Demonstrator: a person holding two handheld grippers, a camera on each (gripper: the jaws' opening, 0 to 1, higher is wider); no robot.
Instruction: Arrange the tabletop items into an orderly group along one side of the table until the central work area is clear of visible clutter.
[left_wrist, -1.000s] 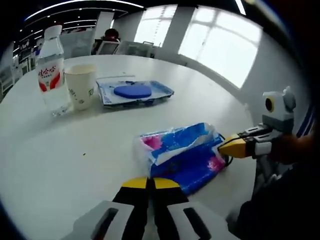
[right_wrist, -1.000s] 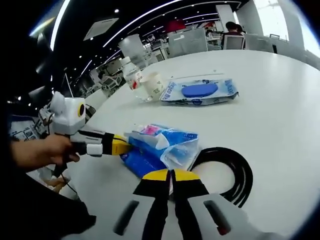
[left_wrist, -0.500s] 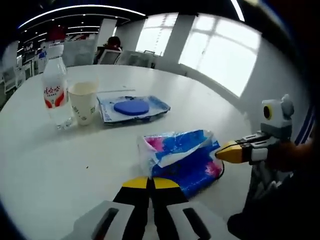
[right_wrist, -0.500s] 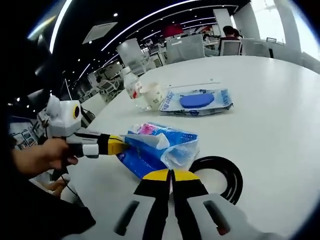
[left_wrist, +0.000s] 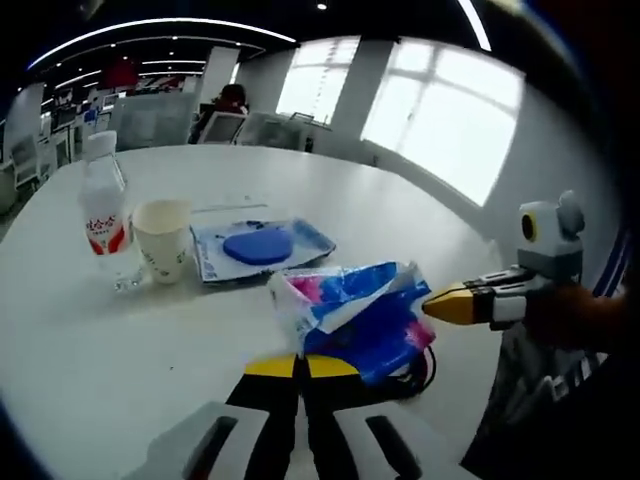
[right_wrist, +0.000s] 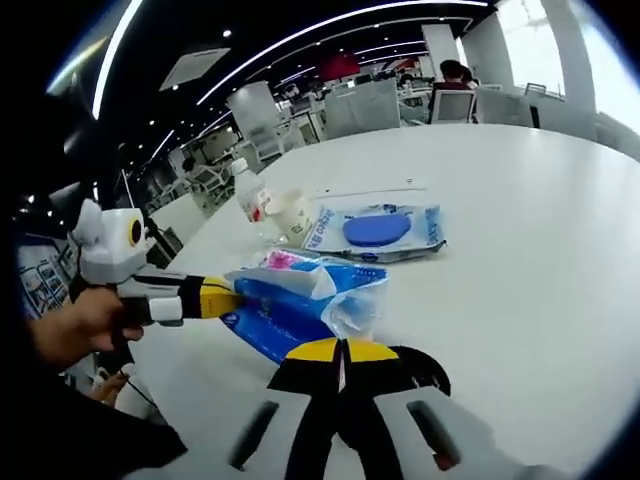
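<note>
Cable (right_wrist: 425, 372) mostly hidden: black loop pokes out from under the tissue pack (right_wrist: 300, 300) and behind the right gripper (right_wrist: 342, 350), so its full shape can't be read. In left gripper view the cable (left_wrist: 418, 368) is a thin black arc at the pack's edge.

Tissue pack (left_wrist: 355, 315): crinkly blue plastic with pink print, white torn-looking flap on one end, soft and bulging. Sits just ahead of both grippers near the table edge. Whether it's lifted off the table (left_wrist: 90, 340) or resting can't be told.

Wet-wipes pack (left_wrist: 258, 248): flat, glossy, blue oval lid. Paper cup (left_wrist: 163, 238) beside it, touching or nearly touching the clear bottle (left_wrist: 103, 212) with a red and white label; label text too small to read. Same group in right gripper view: wipes (right_wrist: 378, 232), cup (right_wrist: 296, 217), bottle (right_wrist: 250, 198).

Left gripper (left_wrist: 301, 364): yellow-tipped black jaws together, nothing between them. Right gripper: jaws also pressed together, empty. The right gripper (left_wrist: 440, 304) enters left gripper view from the side, tip at the pack's edge; contact not clear. The left gripper (right_wrist: 222, 297) likewise shows in right gripper view, held by a hand (right_wrist: 80, 325).

Versus a second ago: cable loop was well exposed in right gripper view, now largely covered by the pack and jaws. Both cameras moved, so the bottle-cup-wipes group looks shifted.
</note>
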